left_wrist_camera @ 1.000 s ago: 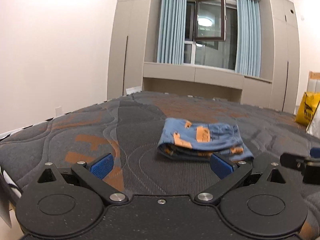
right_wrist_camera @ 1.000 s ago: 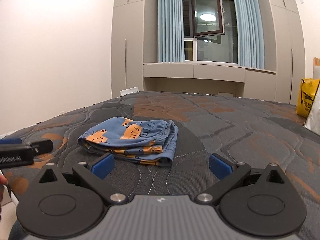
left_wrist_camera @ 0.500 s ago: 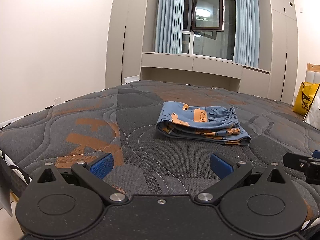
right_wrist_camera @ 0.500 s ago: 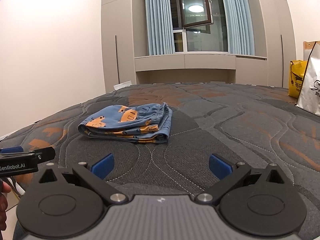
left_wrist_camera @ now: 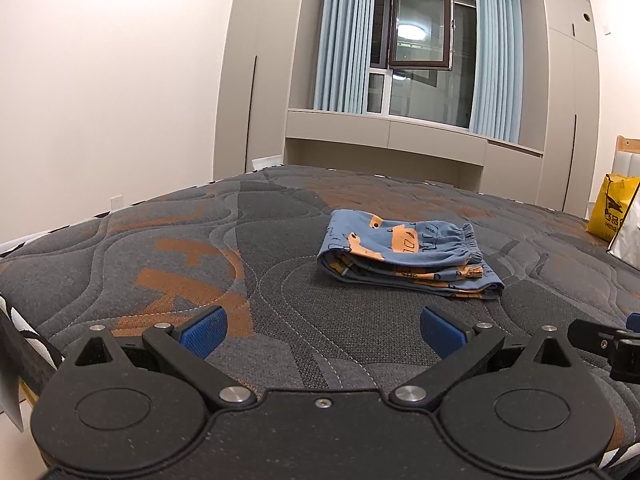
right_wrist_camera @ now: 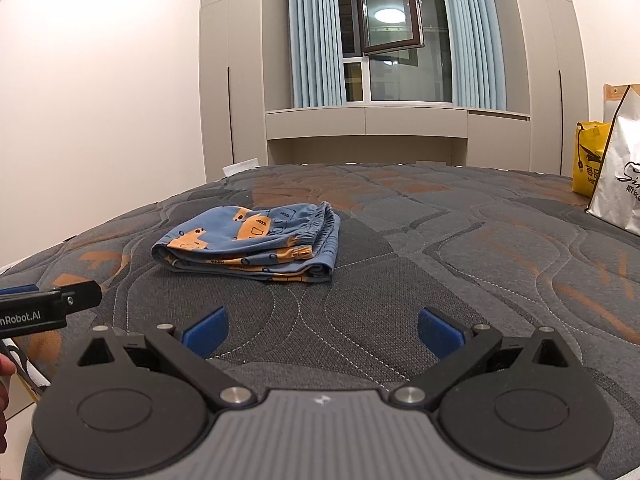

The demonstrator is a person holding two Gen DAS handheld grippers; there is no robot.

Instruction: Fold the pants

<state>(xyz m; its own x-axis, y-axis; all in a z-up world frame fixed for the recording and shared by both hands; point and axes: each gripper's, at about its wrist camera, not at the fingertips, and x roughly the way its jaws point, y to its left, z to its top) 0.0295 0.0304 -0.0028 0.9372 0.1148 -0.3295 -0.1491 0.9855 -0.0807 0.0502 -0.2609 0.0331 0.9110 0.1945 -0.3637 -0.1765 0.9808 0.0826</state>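
Left wrist view: pants [left_wrist_camera: 404,258] lie folded in a compact stack mid-bed, toward the near edge of the bed [left_wrist_camera: 200,248]. Judged light, soft, limp; best gripped at the folded edge through all layers. Left tool [left_wrist_camera: 322,330] and right tool [right_wrist_camera: 322,330] both spread wide, empty, touching nothing.

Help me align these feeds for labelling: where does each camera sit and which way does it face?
Left wrist: on the left gripper, low over the grey-and-orange quilted mattress, facing the folded blue patterned pants; open blue-padded fingers show.
Right wrist: on the right gripper, same direction; open fingers show.
Shared: pants, mattress, window, yellow bag.
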